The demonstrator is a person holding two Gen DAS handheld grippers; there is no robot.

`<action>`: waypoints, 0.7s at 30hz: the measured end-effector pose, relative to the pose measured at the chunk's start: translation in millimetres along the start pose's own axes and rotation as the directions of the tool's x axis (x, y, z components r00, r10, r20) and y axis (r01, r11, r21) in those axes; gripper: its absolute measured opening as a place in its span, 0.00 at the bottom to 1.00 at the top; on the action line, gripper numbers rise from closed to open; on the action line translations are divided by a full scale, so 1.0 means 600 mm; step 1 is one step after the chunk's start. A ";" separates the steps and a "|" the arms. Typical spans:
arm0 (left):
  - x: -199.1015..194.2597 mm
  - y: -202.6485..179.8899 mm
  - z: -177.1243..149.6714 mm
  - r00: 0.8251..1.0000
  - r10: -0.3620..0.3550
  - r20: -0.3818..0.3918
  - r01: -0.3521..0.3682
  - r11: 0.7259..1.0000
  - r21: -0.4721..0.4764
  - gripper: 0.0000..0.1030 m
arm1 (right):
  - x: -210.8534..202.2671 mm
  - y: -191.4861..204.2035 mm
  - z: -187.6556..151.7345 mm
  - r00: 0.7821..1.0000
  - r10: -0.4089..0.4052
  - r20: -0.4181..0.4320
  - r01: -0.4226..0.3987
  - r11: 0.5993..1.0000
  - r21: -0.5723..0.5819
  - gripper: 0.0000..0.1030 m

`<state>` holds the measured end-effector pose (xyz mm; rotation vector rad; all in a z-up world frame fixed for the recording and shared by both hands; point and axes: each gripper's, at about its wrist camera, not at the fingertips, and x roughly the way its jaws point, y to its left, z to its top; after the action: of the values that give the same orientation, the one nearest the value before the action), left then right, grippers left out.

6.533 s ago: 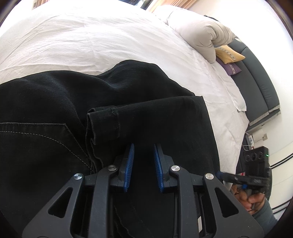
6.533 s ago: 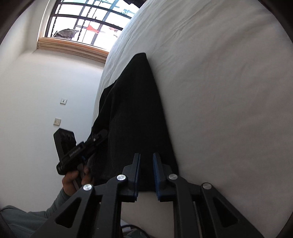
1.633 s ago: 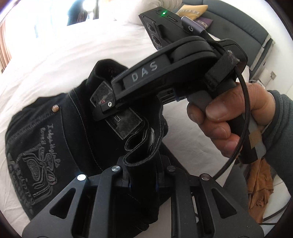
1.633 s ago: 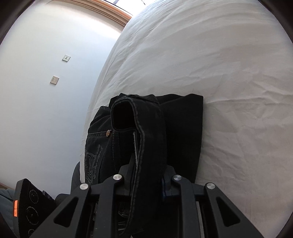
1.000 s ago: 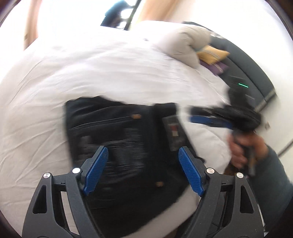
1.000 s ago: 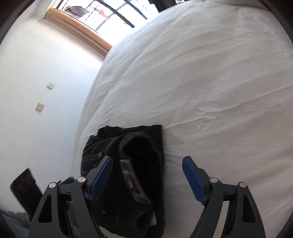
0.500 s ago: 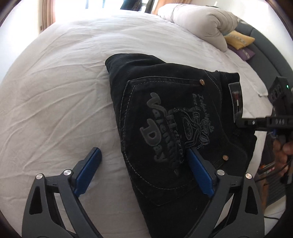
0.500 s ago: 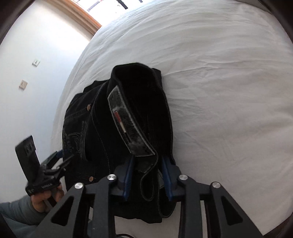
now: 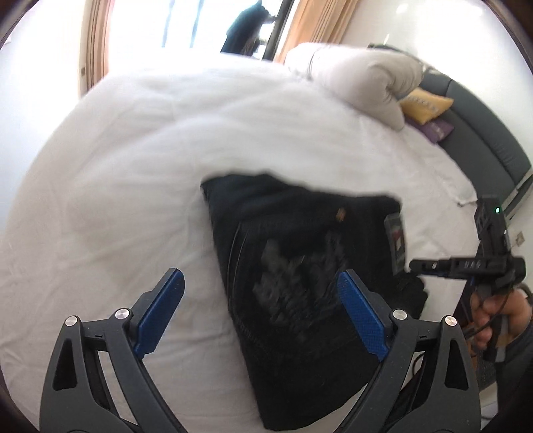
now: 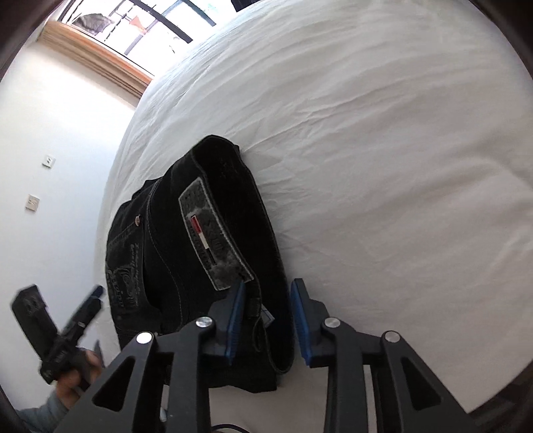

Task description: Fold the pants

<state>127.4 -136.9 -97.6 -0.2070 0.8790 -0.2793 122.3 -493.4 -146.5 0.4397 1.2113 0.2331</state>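
The black pants [image 9: 299, 273] lie folded into a compact bundle on the white bed [image 9: 133, 160], back pocket up. In the right wrist view the pants [image 10: 206, 246] show their grey waistband patch [image 10: 210, 233]. My left gripper [image 9: 260, 299] is wide open and empty, raised above the bundle's near edge. My right gripper [image 10: 266, 316] is partly open, its blue pads either side of the waistband edge without pinching it. The right gripper also shows in the left wrist view [image 9: 466, 266], and the left gripper shows blurred in the right wrist view [image 10: 66, 333].
A rolled beige duvet [image 9: 359, 83] and yellow and purple cushions [image 9: 423, 106] lie at the head of the bed by a dark headboard [image 9: 483, 133]. A window [image 10: 140, 20] and a white wall [image 10: 50, 133] flank the bed. The bed's near edge is just below the bundle.
My right gripper has opened and released the waistband. My left gripper has lifted back from the bundle, still open. The pants lie where they were.
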 end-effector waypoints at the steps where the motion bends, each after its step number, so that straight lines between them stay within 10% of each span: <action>1: -0.004 -0.001 0.011 1.000 -0.016 0.020 0.016 1.000 0.000 0.92 | -0.013 0.011 0.005 1.000 -0.024 0.019 0.024 1.000 -0.020 0.32; 7: 0.060 -0.058 0.068 0.997 -0.078 0.000 0.078 0.995 0.069 0.92 | -0.010 0.089 0.039 0.992 0.109 0.061 -0.101 0.986 -0.132 0.34; 12: 0.142 -0.043 0.048 0.991 0.082 -0.107 -0.072 0.993 0.094 0.92 | 0.063 0.094 0.029 0.990 0.138 -0.019 -0.139 0.987 -0.078 0.34; 17: 0.165 0.013 -0.001 0.986 0.065 -0.154 -0.060 0.997 0.037 0.93 | 0.080 0.091 -0.007 0.984 0.176 -0.022 -0.177 0.982 -0.059 0.36; 21: 0.159 0.011 -0.008 0.985 0.086 -0.151 -0.079 0.995 0.053 0.93 | 0.084 0.124 -0.030 0.983 0.178 -0.040 -0.182 0.976 -0.123 0.65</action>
<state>182.8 -161.9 -171.8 -0.1061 1.0298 -0.2406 127.0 -403.3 -161.3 0.4373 1.1782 0.4709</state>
